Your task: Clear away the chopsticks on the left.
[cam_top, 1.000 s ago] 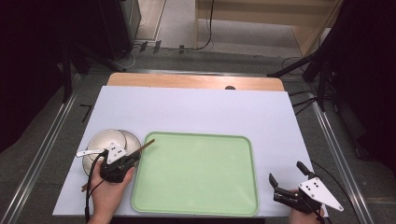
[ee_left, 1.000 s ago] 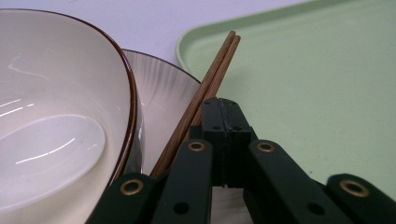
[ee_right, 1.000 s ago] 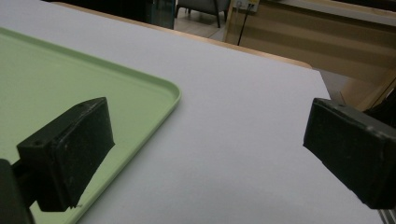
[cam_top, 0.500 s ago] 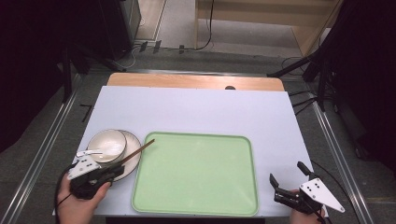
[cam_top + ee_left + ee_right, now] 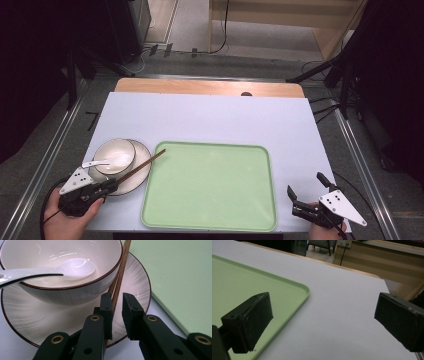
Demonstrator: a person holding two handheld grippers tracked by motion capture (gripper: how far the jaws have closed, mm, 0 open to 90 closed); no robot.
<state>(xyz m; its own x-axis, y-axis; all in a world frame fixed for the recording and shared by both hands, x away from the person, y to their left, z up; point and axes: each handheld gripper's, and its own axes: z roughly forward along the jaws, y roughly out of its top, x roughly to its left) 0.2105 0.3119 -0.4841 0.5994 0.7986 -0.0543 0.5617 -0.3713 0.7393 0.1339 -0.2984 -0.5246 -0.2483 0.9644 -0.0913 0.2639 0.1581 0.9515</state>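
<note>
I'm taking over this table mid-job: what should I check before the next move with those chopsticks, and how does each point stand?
1. Brown wooden chopsticks between the left gripper fingers: ok.
2. Fingers pressing on the chopsticks: not ok, a gap shows beside the far finger.
3. Chopstick tips lean on the light green plastic tray rim: ok.
4. White ceramic spoon resting in the white ceramic bowl: ok.
5. Bowl seated on the white ceramic plate: ok.
6. Right gripper open, apart from the tray: ok.

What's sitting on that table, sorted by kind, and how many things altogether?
Bowl: 1
Plate: 1
Spoon: 1
Chopsticks: 1 pair, as far as I can tell
Green tray: 1
Total: 5
</note>
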